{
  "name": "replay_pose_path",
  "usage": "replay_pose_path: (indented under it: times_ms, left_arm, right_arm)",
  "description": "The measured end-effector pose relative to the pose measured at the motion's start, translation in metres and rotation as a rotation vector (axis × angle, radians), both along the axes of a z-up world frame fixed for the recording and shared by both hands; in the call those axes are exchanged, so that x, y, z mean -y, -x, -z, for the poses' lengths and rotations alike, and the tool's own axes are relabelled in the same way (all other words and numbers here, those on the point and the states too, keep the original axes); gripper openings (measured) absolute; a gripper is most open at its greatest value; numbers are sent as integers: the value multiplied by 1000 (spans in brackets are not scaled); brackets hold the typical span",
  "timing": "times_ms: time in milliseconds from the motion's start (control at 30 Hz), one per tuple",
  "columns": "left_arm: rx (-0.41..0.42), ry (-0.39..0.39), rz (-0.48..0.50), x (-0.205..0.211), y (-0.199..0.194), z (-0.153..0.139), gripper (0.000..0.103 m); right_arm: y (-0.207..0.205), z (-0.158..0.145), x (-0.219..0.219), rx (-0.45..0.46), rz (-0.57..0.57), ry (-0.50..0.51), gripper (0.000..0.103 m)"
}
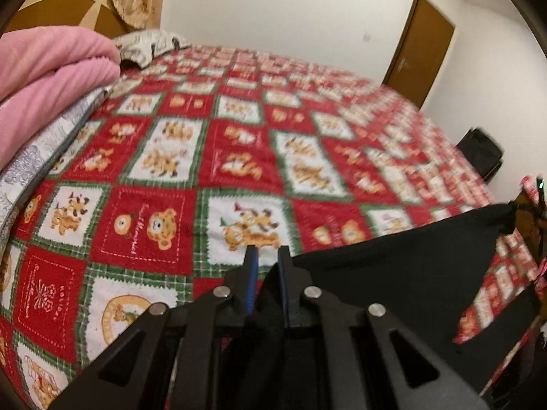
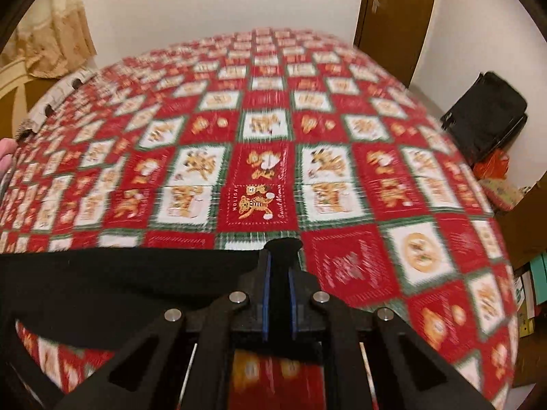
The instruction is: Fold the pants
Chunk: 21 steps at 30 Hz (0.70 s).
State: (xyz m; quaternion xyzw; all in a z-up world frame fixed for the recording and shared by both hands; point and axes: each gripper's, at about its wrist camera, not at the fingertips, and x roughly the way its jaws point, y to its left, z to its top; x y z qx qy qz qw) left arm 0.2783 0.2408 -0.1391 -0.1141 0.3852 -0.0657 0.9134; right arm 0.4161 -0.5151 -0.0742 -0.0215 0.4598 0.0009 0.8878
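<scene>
Each camera rides just behind its own fingers, low and close over the near edge of the bed, angled down and across the red patchwork bedspread [image 1: 239,130] toward the far white wall, both sharing bedspread, black pants [image 2: 119,273] and brown door [image 1: 420,44].

Each hand-held gripper, left [image 1: 267,256] and right [image 2: 283,259], is matte black, with blue-padded fingers [image 2: 267,287], silver round pins and triangular cut-outs.

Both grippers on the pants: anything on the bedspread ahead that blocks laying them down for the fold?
Nothing visible. The left gripper and right gripper each pinch the black pants; the bedspread ahead is bare. The pink blanket sits off at its edge.
</scene>
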Motion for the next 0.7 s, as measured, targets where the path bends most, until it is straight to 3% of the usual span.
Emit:
replay_pose_path:
  times_ms: [200, 300, 433, 700]
  left_arm:
    - [123, 78, 41, -5, 42, -18, 12]
    - [154, 116, 46, -10, 69, -13, 12]
    - [183, 175, 44, -18, 111, 0, 12]
    - [160, 173, 56, -14, 161, 37, 12]
  right_arm:
    - [99, -49, 5, 104, -17, 4, 7]
    - [151, -50, 10, 134, 13, 5, 7]
    - [208, -35, 23, 150, 66, -34, 7]
    - [282, 22, 44, 90, 146, -90, 6]
